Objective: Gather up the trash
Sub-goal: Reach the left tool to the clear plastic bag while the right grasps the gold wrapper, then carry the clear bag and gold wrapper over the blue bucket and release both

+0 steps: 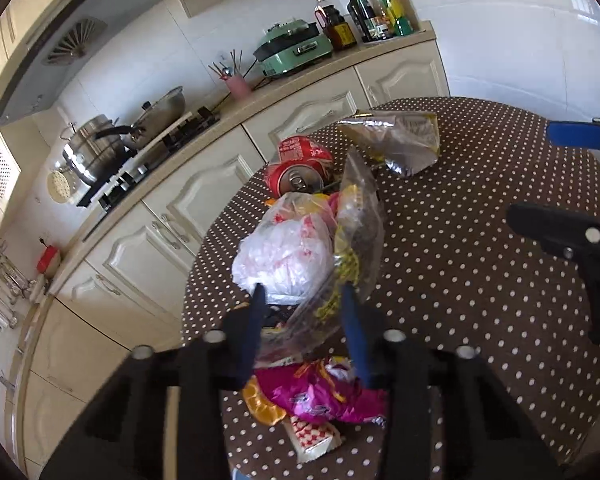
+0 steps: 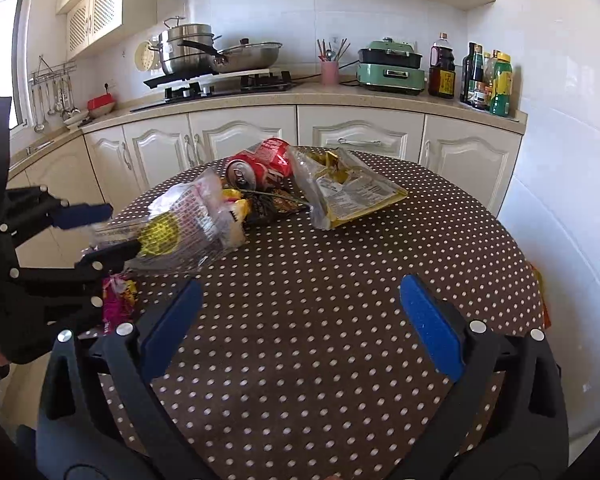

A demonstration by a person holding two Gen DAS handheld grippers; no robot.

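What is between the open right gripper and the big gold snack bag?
Nothing but bare dotted tablecloth lies between the right gripper and the gold snack bag, as the right wrist view shows.

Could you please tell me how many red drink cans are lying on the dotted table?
2: one can lies with its open top facing the camera, the other can sits just behind it, toward the counter. More may hide under the wrappers.

Pink wrapper (image 1: pixel 320 394): partly hidden behind the left hand-held gripper (image 1: pixel 304 332).
Dark wrappers (image 2: pixel 270 206): mostly covered by the clear bag (image 2: pixel 180 224).
Bottle labels (image 2: pixel 502 80): too small to read.
Right hand-held gripper (image 1: pixel 572 184): cut off by the left view's edge.
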